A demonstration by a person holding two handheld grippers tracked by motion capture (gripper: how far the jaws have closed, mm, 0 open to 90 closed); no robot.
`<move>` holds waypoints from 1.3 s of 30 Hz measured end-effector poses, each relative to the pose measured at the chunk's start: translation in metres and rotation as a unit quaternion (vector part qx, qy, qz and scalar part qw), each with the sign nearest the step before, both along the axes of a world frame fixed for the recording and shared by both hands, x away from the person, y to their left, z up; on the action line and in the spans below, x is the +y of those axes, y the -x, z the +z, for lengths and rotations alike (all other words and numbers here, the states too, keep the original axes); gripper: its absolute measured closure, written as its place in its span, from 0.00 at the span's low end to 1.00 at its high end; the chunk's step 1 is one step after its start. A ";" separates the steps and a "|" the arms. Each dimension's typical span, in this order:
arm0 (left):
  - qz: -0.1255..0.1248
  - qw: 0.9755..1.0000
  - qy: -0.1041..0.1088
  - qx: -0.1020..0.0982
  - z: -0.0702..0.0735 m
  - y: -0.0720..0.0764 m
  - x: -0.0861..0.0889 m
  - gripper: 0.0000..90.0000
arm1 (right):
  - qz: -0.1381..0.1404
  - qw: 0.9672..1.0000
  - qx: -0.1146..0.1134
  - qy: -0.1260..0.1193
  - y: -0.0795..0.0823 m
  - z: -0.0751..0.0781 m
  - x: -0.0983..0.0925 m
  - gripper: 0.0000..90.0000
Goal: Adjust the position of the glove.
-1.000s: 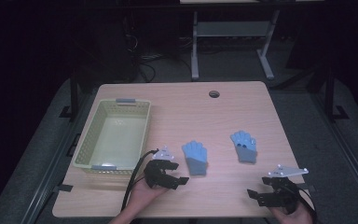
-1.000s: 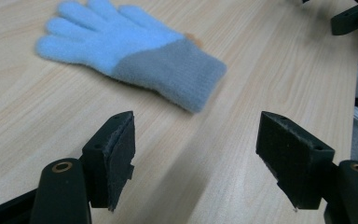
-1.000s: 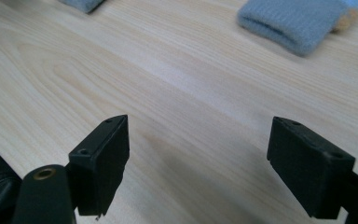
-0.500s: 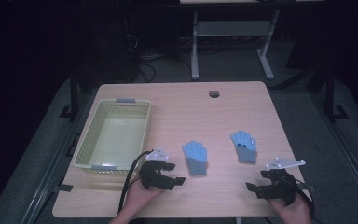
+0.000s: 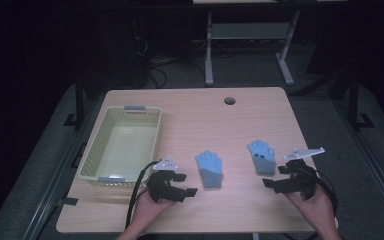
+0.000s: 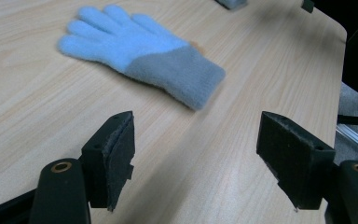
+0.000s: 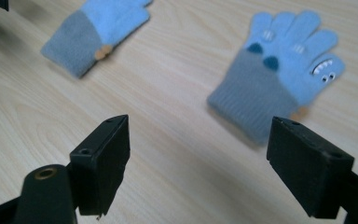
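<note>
In the high view, the left gripper [image 5: 182, 184] is sitting near the table's front edge with its jaws spread wide and nothing between them. Compared with a second ago it has barely shifted. The plain glove [image 5: 209, 169] is lying flat just ahead of it and to its right, cuff toward the person. The right gripper [image 5: 276, 178] has been drifting inward from the table's right edge over the last second, and its open, empty jaws are now pointing at the patterned glove [image 5: 261, 157], which is lying just ahead and slightly left of it. The basket [image 5: 91, 159] is standing to the left of the left gripper, with nothing in it.

In the left gripper view, the two black pads are standing well apart, low over the wood, and the plain glove [image 6: 137, 47] is lying ahead and to the left of them, its grey cuff nearest, not yet between them.

In the right gripper view, the jaws are equally wide, and the patterned glove [image 7: 280, 70] is lying just ahead toward the right-hand jaw, cuff first; the plain glove [image 7: 98, 29] is farther off to the left.

Judging by this, both hands are lining up on a glove each, likely for dropping them into the basket; no grasp is made yet.
</note>
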State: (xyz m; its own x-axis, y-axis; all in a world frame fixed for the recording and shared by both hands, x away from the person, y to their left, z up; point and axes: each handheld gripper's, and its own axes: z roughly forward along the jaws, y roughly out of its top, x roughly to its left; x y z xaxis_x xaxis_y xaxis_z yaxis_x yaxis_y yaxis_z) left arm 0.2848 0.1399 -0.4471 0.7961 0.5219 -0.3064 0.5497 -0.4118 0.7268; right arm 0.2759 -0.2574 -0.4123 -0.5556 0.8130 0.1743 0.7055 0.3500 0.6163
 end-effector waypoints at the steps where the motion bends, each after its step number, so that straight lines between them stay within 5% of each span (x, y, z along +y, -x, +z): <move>1: -0.004 1.000 -0.002 -0.005 0.000 -0.001 0.000 0.31 | 0.002 1.000 0.003 0.003 -0.003 0.003 0.000 0.24; 17: 0.009 1.000 0.017 0.004 0.002 -0.002 0.003 0.30 | 0.017 0.998 0.037 0.037 -0.043 0.012 0.009 0.25; 31: 0.010 1.000 0.022 0.010 0.002 -0.003 0.004 0.29 | 0.003 0.997 0.071 0.030 -0.075 0.009 0.011 0.28; 39: 0.010 1.000 0.011 0.005 0.001 -0.003 0.001 0.29 | -0.008 0.993 0.094 0.072 -0.090 0.005 0.016 0.34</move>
